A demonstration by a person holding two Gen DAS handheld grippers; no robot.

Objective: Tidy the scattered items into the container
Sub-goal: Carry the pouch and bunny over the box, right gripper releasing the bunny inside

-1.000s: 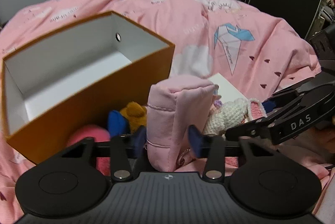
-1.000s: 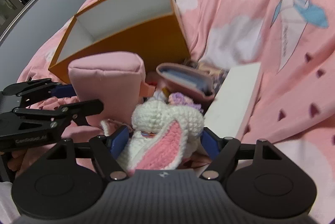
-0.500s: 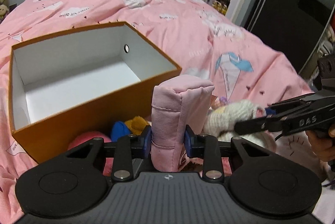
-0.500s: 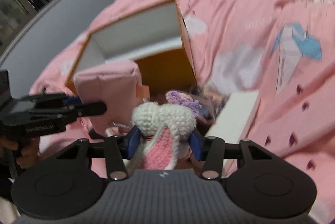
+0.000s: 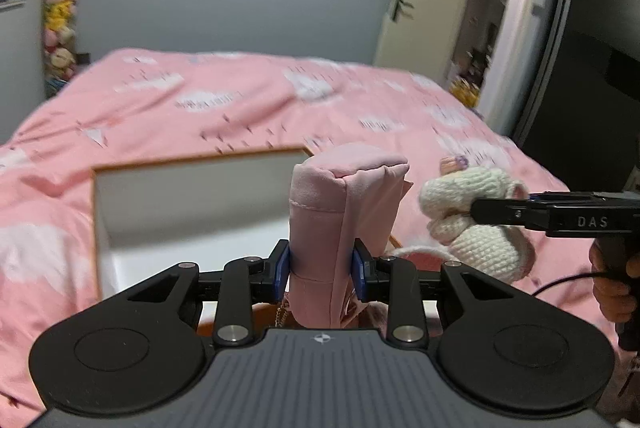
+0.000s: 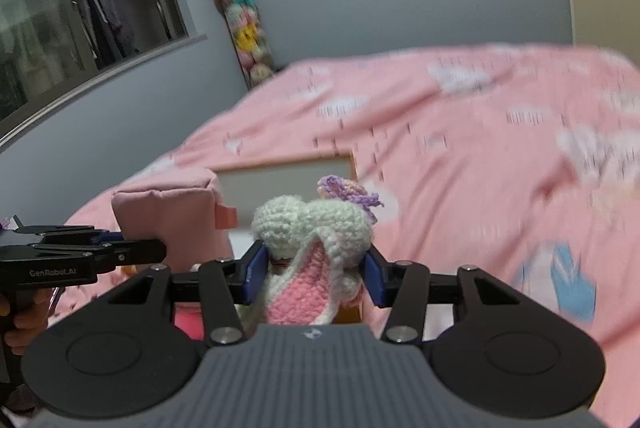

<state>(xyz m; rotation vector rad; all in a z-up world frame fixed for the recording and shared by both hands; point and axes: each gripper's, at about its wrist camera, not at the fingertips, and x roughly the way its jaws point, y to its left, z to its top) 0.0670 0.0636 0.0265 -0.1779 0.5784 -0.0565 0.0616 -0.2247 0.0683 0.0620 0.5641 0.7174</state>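
Where a second ago both grippers sat low among the pile beside the box, they now hang lifted over it. The left gripper (image 5: 320,270) is clamped on the pink pouch (image 5: 344,224), long axis upright, above the orange box (image 5: 96,228). The right gripper (image 6: 312,274) pinches the crocheted bunny (image 6: 316,244), head up, ear drooping toward the camera, near the box's right edge over the pink bedspread (image 6: 460,156).
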